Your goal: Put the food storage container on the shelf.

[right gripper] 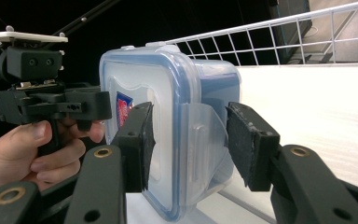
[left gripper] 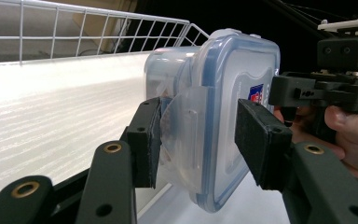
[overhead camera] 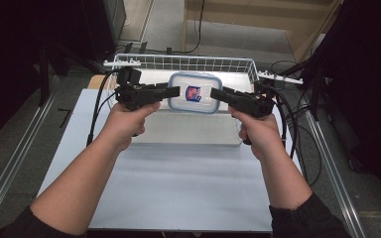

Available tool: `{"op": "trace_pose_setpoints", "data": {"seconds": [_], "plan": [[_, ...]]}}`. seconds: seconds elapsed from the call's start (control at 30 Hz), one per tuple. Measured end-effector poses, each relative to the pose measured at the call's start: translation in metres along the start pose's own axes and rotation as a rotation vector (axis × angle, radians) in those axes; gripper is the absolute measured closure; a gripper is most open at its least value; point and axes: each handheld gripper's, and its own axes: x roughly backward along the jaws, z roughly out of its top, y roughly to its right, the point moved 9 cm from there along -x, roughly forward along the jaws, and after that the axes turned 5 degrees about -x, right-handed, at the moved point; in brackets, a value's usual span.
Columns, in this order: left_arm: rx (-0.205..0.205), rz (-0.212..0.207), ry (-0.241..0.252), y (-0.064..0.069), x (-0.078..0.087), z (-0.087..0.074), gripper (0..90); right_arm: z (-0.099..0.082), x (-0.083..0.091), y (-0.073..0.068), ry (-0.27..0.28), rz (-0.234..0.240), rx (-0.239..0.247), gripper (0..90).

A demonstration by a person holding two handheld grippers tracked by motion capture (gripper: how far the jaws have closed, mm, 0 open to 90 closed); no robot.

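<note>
A clear plastic food container [overhead camera: 194, 92] with a blue-sealed lid and a red and blue sticker sits lid up over the white basket [overhead camera: 178, 62]. My left gripper [overhead camera: 171, 92] clamps its left end and my right gripper [overhead camera: 218, 94] its right end. In the left gripper view the jaws of the left gripper [left gripper: 200, 121] press on the lid and the base around a latch flap of the container [left gripper: 223, 93]. In the right gripper view the right gripper [right gripper: 191, 121] holds the container [right gripper: 168, 93] the same way. Whether the container touches the basket floor I cannot tell.
The wire basket has a low white mesh wall [left gripper: 74, 28] and stands at the far end of a pale blue table [overhead camera: 178, 183]. Metal rails run along both table sides. Cables trail from each gripper. Dark equipment stands at left and right.
</note>
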Motion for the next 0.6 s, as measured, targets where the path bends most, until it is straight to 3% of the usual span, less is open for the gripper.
{"op": "trace_pose_setpoints", "data": {"seconds": [0.23,0.6], "plan": [[0.037,-0.016,0.017,-0.003,0.001,0.004,52.1,0.010,-0.001,-0.006,-0.024,-0.045,0.031,53.3],[0.088,0.005,-0.031,-0.014,-0.003,0.002,52.2,0.013,-0.014,0.005,-0.085,-0.024,-0.057,53.3]]}}
